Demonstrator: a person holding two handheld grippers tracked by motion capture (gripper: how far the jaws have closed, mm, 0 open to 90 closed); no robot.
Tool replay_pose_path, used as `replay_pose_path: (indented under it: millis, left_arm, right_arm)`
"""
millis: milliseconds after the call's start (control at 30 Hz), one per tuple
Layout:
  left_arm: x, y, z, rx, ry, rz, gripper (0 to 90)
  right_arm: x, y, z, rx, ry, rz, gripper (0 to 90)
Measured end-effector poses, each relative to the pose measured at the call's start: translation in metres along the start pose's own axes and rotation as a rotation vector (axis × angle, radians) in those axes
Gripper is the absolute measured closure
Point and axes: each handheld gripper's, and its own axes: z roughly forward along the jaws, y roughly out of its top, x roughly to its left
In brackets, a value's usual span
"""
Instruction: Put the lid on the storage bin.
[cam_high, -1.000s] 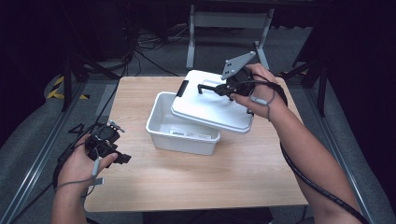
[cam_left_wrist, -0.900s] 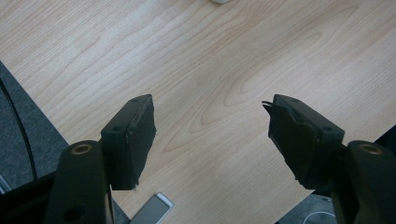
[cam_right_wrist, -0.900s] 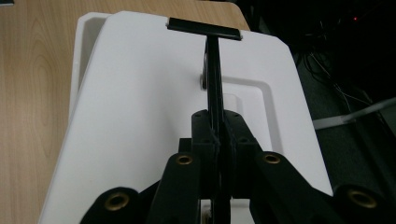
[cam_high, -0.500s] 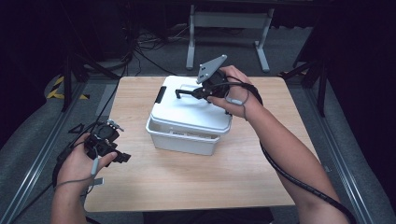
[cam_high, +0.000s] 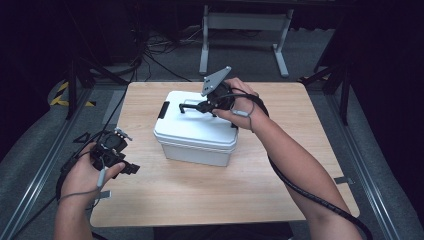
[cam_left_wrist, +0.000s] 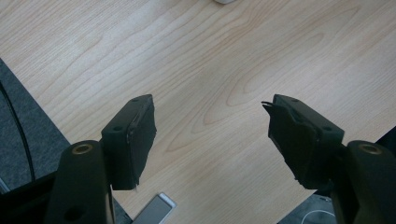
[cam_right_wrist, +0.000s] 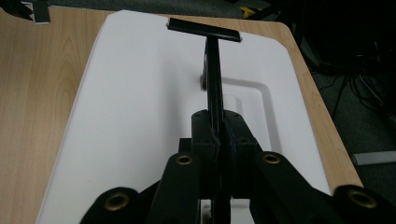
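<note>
A white box (cam_high: 192, 150) stands mid-table with its white lid (cam_high: 195, 129) lying flat on top. My right gripper (cam_high: 202, 107) is shut on the lid's black handle (cam_high: 190, 106), reaching in from the right. In the right gripper view the handle (cam_right_wrist: 212, 70) rises edge-on from between the closed jaws of the right gripper (cam_right_wrist: 216, 123), above the lid (cam_right_wrist: 140, 93). My left gripper (cam_high: 127, 167) rests near the table's left front edge, apart from the box. Its jaws stand open over bare wood, with nothing between them, in the left gripper view (cam_left_wrist: 210, 135).
The wooden table (cam_high: 280, 165) has free surface in front of and to the right of the box. A black latch (cam_high: 163, 110) sits at the lid's left end. A metal stand (cam_high: 245, 20) and cables (cam_high: 150, 55) are on the floor behind.
My right gripper carried the lid left and down from its tilted spot over the box's right side. The lid now covers the box. The left hand has not moved.
</note>
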Motion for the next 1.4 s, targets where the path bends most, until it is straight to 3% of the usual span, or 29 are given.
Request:
replay_pose_path:
  millis: [667, 867, 1100, 1167, 1300, 1400]
  left_arm:
    - [-0.001, 0.001, 0.0, 0.005, -0.002, 0.0, 32.4]
    - [0.0, 0.0, 0.0, 0.002, -0.001, 0.001, 32.3]
    - [-0.002, 0.0, 0.0, 0.004, -0.015, -0.013, 32.3]
    - [-0.001, 0.001, 0.0, 0.004, -0.01, -0.009, 32.3]
    - [-0.001, 0.002, 0.001, 0.003, -0.013, -0.009, 32.4]
    - [-0.001, 0.003, 0.002, 0.008, -0.005, 0.002, 32.3]
  right_arm:
    - [-0.001, -0.015, 0.011, 0.03, 0.033, 0.007, 84.8]
    - [0.001, -0.021, 0.013, 0.018, 0.029, 0.017, 84.9]
    - [0.004, -0.02, 0.013, 0.027, 0.013, -0.004, 84.4]
    - [0.005, -0.019, 0.011, 0.033, 0.021, 0.021, 77.6]
    - [0.008, -0.015, 0.0, -0.043, 0.029, 0.063, 60.4]
    - [0.008, -0.011, -0.01, -0.067, 0.02, 0.072, 55.8]
